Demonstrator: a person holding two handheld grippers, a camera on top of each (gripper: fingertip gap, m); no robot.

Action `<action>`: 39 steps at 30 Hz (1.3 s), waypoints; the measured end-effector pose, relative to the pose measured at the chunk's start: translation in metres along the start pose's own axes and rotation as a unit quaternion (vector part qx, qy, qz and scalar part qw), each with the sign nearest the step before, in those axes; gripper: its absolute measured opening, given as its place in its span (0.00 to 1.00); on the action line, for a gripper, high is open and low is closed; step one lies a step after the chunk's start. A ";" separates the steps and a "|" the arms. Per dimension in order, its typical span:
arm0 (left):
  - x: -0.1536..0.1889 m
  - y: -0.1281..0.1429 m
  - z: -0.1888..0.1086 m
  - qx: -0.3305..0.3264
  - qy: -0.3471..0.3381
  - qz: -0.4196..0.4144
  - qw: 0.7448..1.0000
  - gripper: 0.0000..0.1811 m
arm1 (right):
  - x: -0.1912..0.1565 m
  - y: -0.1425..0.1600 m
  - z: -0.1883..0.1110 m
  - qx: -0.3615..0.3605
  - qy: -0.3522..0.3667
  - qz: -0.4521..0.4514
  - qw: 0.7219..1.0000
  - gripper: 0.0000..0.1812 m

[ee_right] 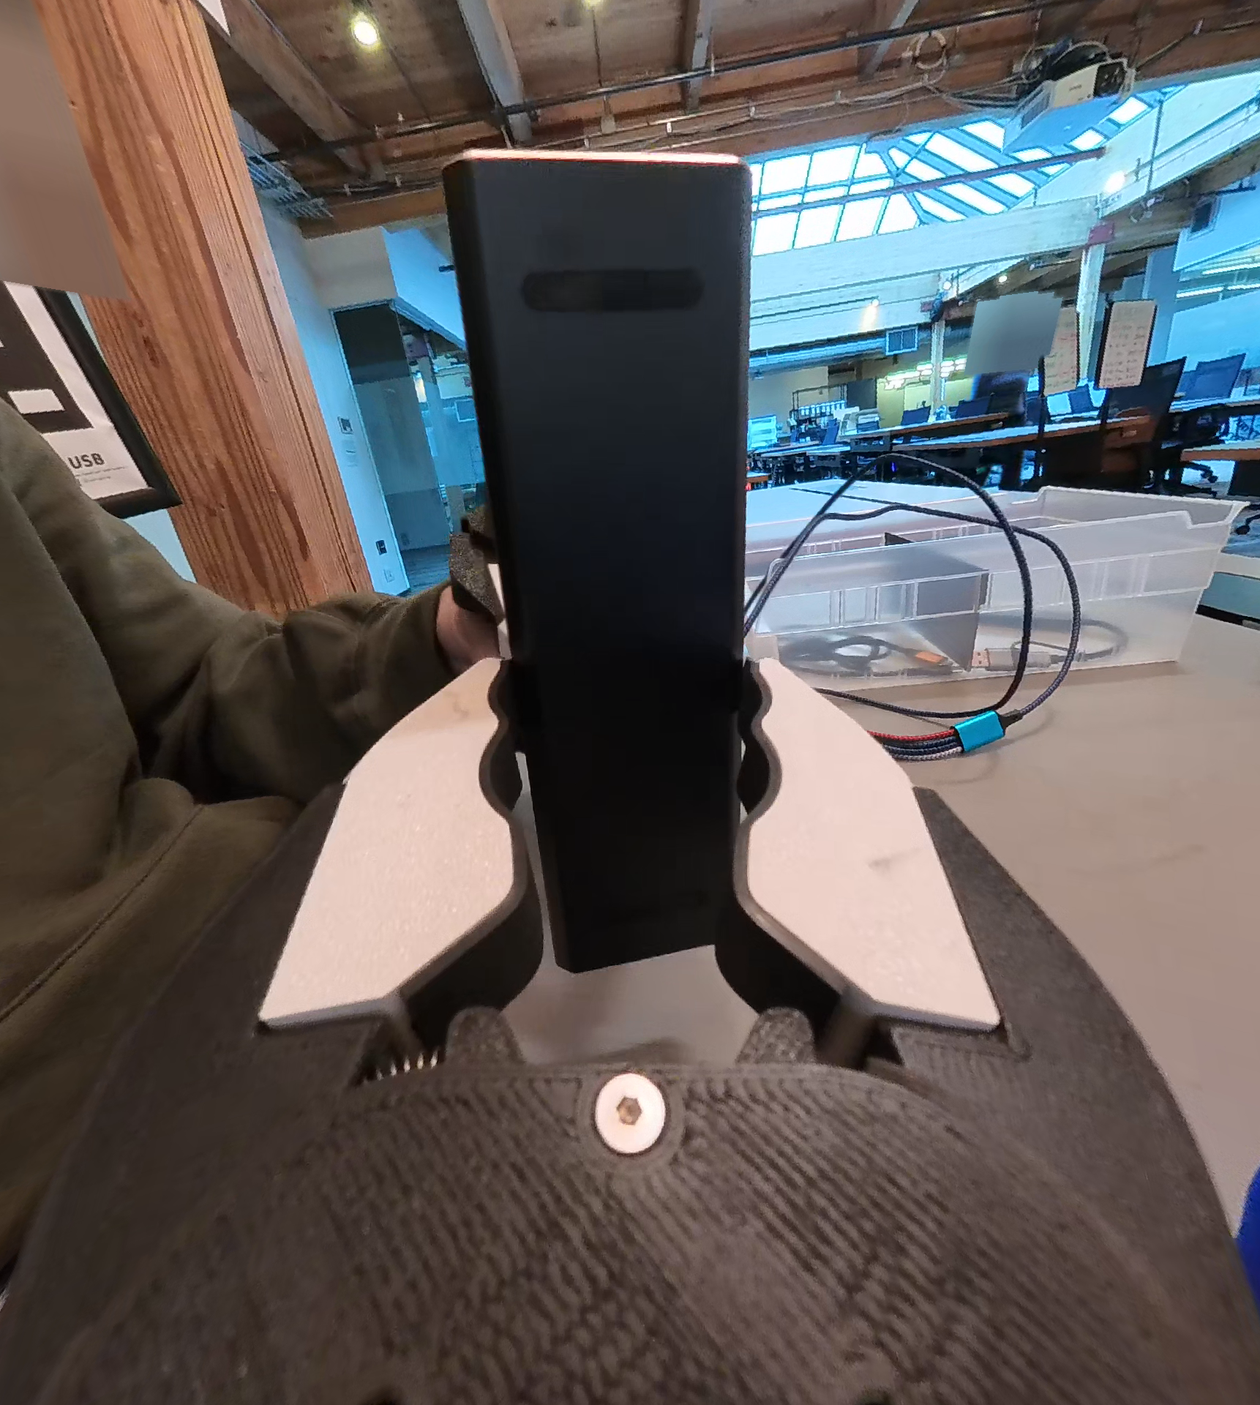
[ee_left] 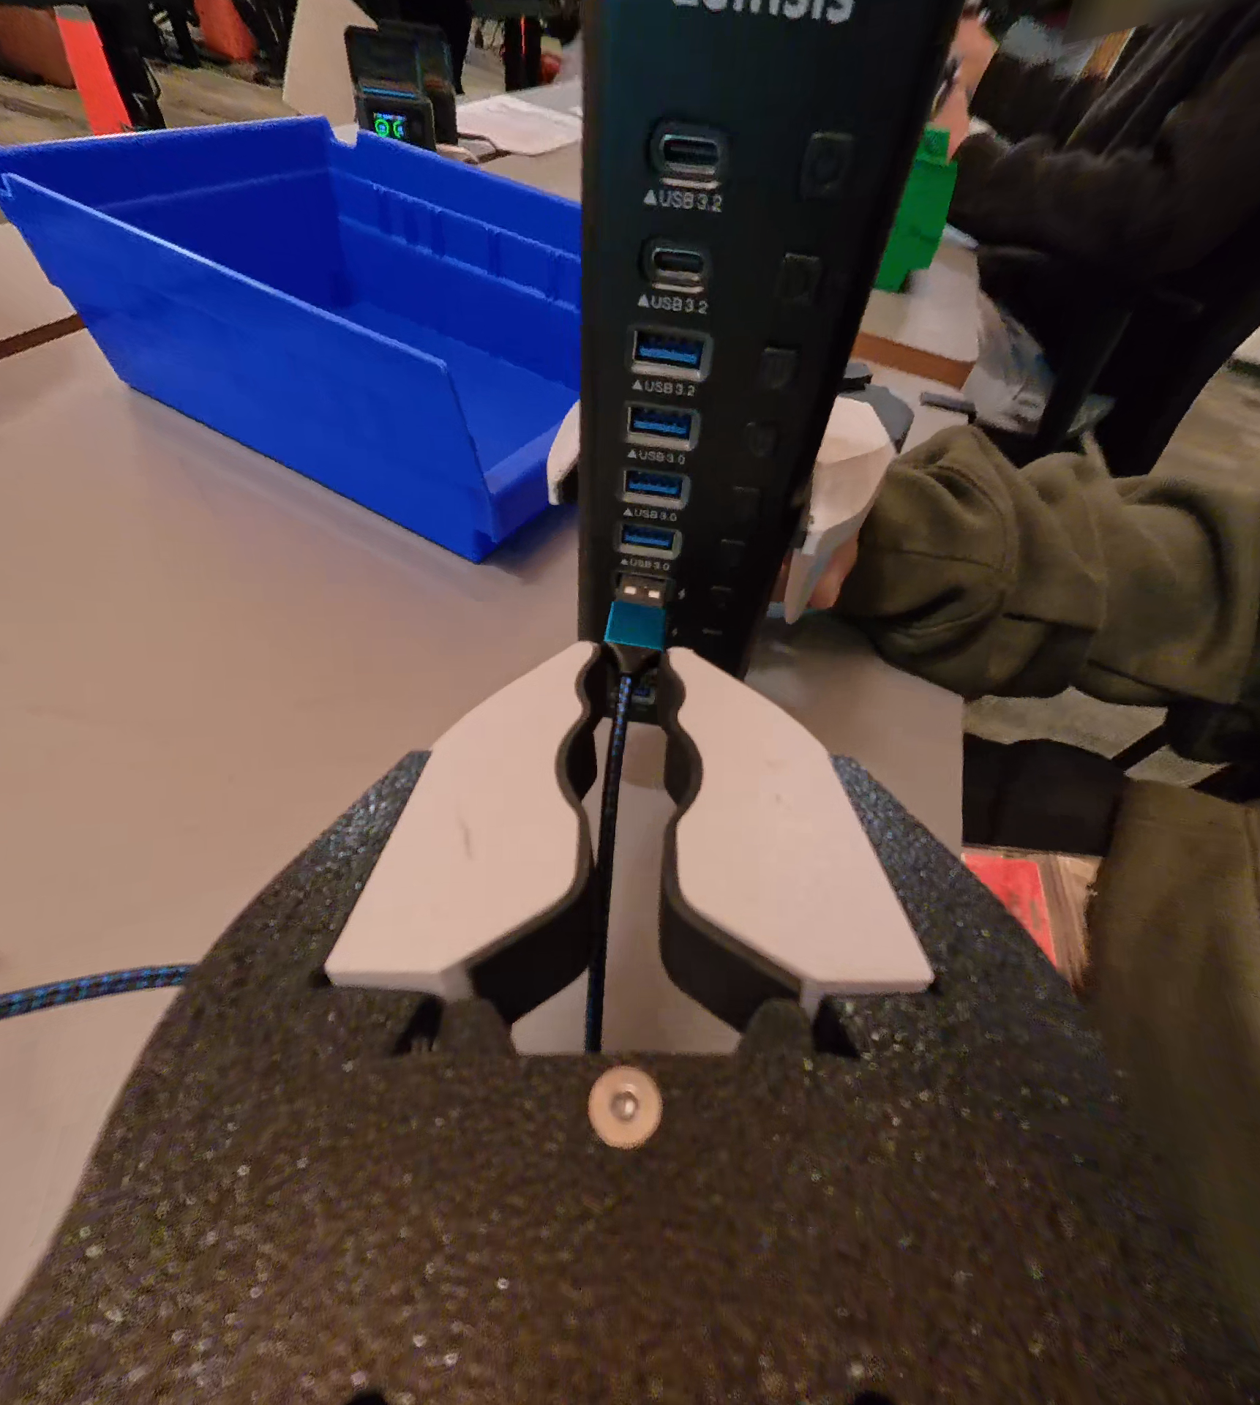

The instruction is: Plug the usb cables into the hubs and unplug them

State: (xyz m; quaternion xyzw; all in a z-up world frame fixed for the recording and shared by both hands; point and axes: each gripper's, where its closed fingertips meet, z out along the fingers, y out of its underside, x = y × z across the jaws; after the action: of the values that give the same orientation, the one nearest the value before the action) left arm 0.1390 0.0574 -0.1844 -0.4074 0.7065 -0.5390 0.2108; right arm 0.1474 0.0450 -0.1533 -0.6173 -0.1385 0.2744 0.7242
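Note:
A black USB hub stands upright with its column of ports facing me in the left wrist view. My left gripper is shut on the blue-black braided cable just behind its blue USB plug. The plug's metal tip sits at the mouth of a lower port, with part of the metal still showing. My right gripper is shut on the hub across its width and shows its plain back. The right gripper's white fingers show on both sides of the hub in the left wrist view.
A blue bin stands on the grey table left of the hub. A clear bin with cables is at the right, with a multi-cable bundle and blue splitter in front. A person's olive sleeve holds the right gripper.

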 end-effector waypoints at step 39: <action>0.000 -0.014 0.017 0.111 -0.026 -0.017 0.993 0.07 | 0.006 -0.013 -0.010 0.066 0.008 0.047 0.997 0.32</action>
State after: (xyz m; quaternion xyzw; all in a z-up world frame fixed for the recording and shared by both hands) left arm 0.1559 0.0460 -0.1769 -0.4076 0.6293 -0.6069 0.2637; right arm 0.1610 0.0392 -0.1439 -0.5764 -0.0855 0.3121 0.7504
